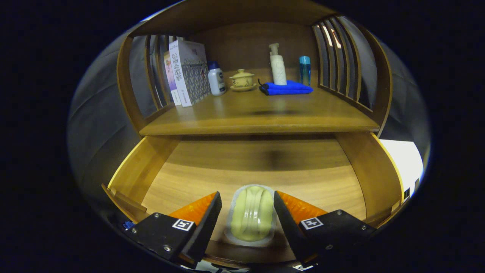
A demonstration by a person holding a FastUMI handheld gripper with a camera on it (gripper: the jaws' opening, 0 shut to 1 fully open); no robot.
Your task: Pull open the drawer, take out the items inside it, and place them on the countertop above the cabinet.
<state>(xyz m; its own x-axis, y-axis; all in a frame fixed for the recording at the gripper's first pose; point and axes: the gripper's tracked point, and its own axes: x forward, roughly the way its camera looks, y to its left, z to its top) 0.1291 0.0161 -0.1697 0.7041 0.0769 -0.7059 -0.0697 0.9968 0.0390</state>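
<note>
**Claw Straddled the Last Packet in the Open Drawer**

Warm wooden cabinetry filled the scene, and the drawer stood pulled well out beneath the countertop, so step one looked done. Down between the fingers of the gripper lay a pale green packet in clear wrap, resting flat on the drawer floor near the front wall. The fingers sat spread on either side of it, close but with slivers of wood visible in the gaps, so the claw was open and not yet pinching. That straddling stance made sense: it lined up a squeeze across the packet's narrow width.

Far beyond the fingers, up on the countertop, stood a pump bottle on a folded blue cloth, with a blue-capped tube just beside it. Further left sat a lidded ceramic cup on its saucer, a small white bottle and some boxes leaning against the slatted side. Open wood lay in front of them, a likely landing spot. The rest of the drawer floor ahead looked bare, so this seemed the final item. A slippery wrap might slide under the squeeze.
</note>
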